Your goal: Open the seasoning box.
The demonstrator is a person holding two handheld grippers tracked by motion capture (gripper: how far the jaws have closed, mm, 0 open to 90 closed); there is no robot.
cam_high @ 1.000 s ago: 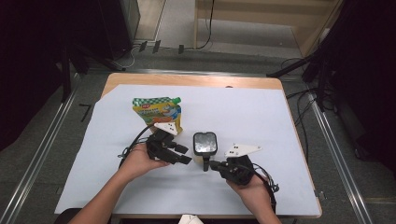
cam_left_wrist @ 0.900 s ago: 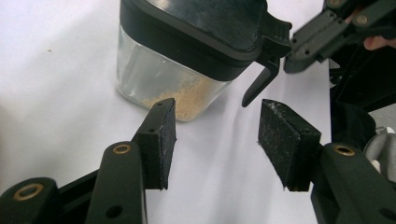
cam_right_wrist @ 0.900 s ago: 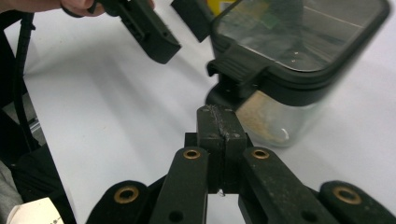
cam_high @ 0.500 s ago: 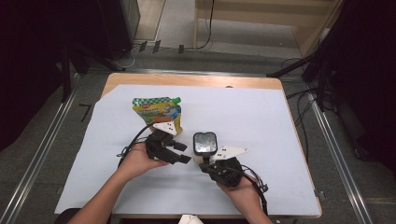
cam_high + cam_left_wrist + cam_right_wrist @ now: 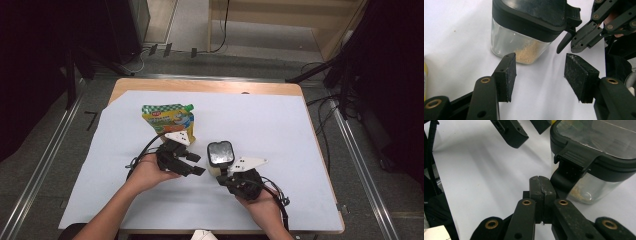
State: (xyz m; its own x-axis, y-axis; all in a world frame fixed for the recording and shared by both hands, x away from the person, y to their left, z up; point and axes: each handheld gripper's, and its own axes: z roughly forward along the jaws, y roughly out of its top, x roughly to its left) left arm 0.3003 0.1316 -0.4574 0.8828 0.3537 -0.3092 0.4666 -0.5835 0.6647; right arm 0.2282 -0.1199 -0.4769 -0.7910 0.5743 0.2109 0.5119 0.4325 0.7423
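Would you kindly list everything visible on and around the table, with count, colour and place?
Jar: one, clear with black latch lid, pale grains inside, table centre, between the two tools.
Pouch: one, green and yellow, lying beyond the left tool.
White sheet: one, covering most of the tabletop.
Table: one, wooden, edge showing at far side.
Left tool: one, black, jaws open, nothing between them, aimed at the jar.
Right tool: one, black, jaws shut together, by the jar's latch.
Hands: two, entering from the bottom.

High view looks forward and down over the whole table (image 5: 300, 95) from afar; both gripper views sit low and close, facing each other across the shared jar (image 5: 220, 153) (image 5: 529, 30) (image 5: 596, 157).
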